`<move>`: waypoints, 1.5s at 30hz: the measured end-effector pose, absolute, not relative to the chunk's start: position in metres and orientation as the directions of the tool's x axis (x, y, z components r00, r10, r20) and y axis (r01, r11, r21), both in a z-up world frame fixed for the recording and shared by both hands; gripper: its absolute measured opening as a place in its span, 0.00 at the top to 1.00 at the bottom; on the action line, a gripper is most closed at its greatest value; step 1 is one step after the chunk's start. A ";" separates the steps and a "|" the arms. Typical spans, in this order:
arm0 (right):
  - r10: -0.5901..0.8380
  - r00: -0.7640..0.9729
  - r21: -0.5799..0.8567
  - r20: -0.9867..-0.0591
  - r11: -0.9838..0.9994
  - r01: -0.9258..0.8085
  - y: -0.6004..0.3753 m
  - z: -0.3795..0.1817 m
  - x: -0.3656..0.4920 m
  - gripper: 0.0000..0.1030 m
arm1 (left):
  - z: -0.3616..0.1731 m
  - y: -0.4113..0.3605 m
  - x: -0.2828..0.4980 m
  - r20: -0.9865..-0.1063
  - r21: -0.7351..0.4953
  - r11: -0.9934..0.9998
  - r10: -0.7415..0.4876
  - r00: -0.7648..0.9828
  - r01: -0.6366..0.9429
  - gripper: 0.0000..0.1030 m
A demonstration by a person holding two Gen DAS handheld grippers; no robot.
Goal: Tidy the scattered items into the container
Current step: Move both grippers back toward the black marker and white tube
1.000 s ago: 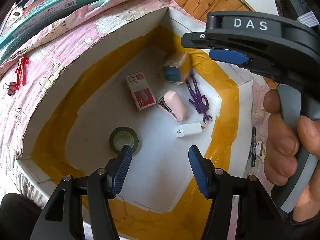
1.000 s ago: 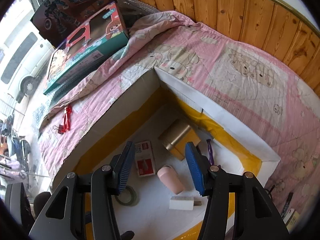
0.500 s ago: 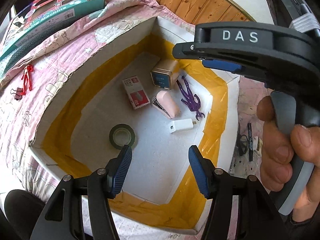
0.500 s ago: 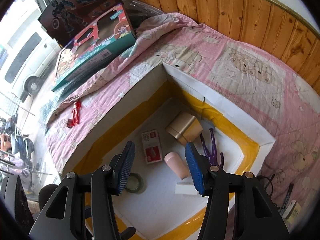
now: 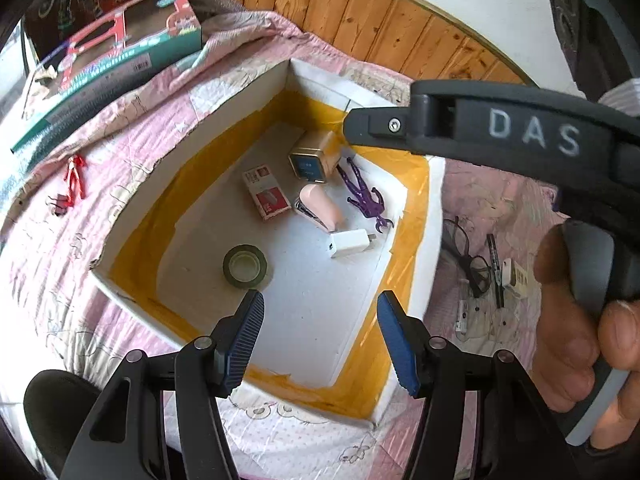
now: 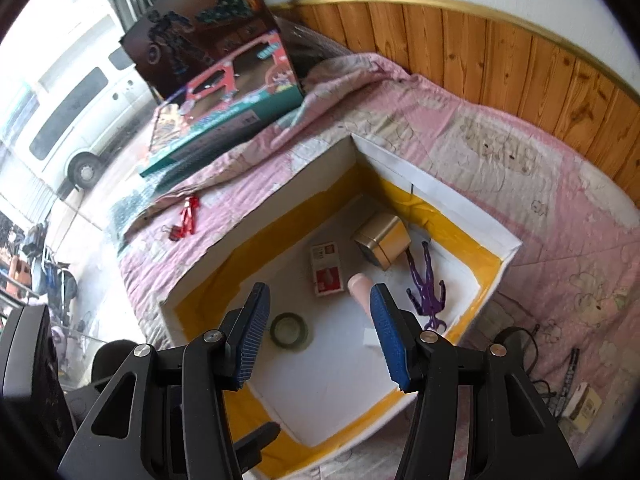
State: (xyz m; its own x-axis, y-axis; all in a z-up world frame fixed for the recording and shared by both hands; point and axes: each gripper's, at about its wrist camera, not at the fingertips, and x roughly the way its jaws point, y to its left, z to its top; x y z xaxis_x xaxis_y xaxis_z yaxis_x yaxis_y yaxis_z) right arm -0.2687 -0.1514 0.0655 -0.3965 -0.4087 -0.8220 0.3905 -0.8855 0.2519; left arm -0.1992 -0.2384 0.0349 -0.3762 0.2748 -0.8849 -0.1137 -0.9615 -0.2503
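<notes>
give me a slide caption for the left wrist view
Open left hand-held gripper above the white box holding tape roll, stapler, purple figure.

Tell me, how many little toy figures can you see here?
2. A purple figure lies inside the white box, near its right wall beside the gold tin. A red figure lies outside on the pink quilt, left of the box. Others may be hidden.

white charger [image 6: 372, 338] mostly hidden behind right gripper [image 6: 318, 334] finger, pink stapler [image 6: 360, 292] partly covered too, small bits beside glasses [image 5: 474, 258] too blurred to identify
</notes>
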 end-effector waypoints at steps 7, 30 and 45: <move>-0.457 -0.434 0.276 -0.776 -0.866 0.418 -0.135 0.086 -0.228 0.45 | 0.052 -0.228 -0.173 -0.873 -0.194 -0.971 0.236 -0.427 -0.140 0.42; -0.556 -0.527 0.388 -0.643 -0.830 0.401 -0.034 0.085 -0.108 0.45 | 0.074 -0.171 -0.075 -0.811 -0.092 -0.956 0.235 -0.535 -0.280 0.42; -0.513 -0.568 0.485 -0.644 -0.848 0.215 0.077 0.019 -0.081 0.45 | 0.045 -0.084 -0.056 -0.829 -0.047 -0.923 0.249 -0.500 -0.382 0.42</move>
